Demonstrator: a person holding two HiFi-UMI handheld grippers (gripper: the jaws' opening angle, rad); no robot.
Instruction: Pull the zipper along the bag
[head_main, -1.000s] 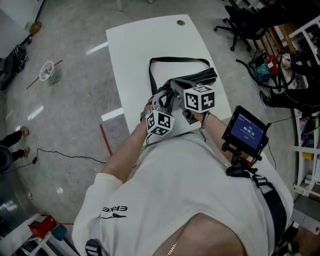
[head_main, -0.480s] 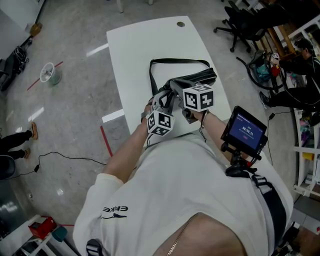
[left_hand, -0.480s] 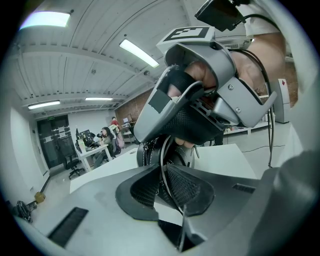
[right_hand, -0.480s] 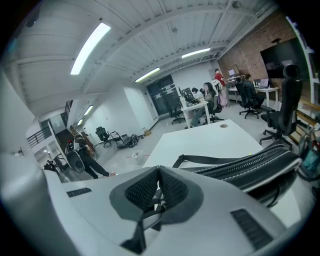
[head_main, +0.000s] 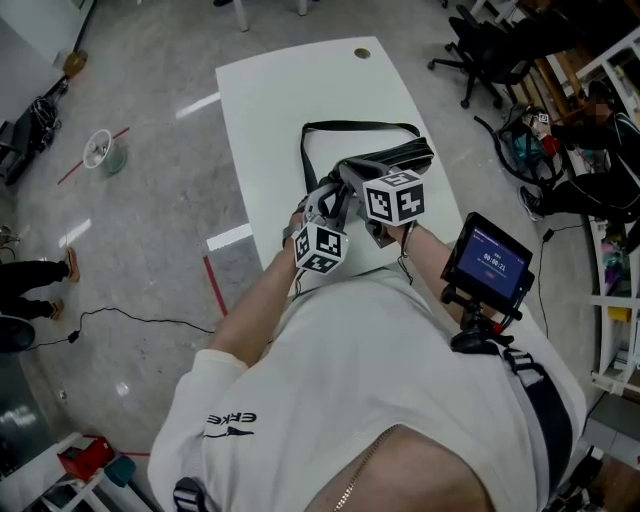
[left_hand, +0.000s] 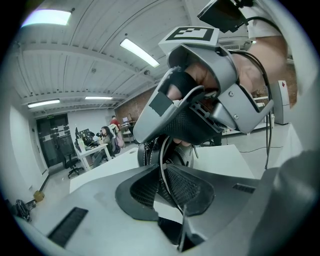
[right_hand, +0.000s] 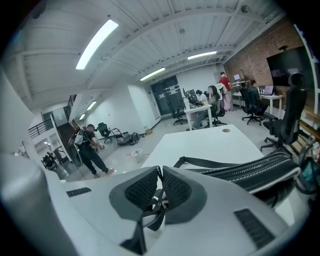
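The white table ran lengthwise away from the person. The black bag lay on its near right part, close to the table's right edge. Its strap looped out toward the middle of the table.

Both grippers hung over the table's near end, at the bag's near-left end. The bag's long axis ran from there toward the table's right edge and slightly toward its far end. In the right gripper view the ribbed, stitched side of the bag stretched off rightward from the jaws along that same line.

The right gripper had its jaws pressed together on the zipper pull, a small dark tab showing at the base of the pads. It sat nearer the table's right edge than the left gripper and already held the part that had to travel.

The left gripper, nearer the table's left edge, had its jaws almost closed on a thin dark edge. This was probably the rim of the bag, though the view did not make that sure.

The coming move therefore seemed to turn on drawing the pull along the bag's axis toward the table's right edge while the left gripper anchored the near end. How much of the zipper was already closed could not be told.
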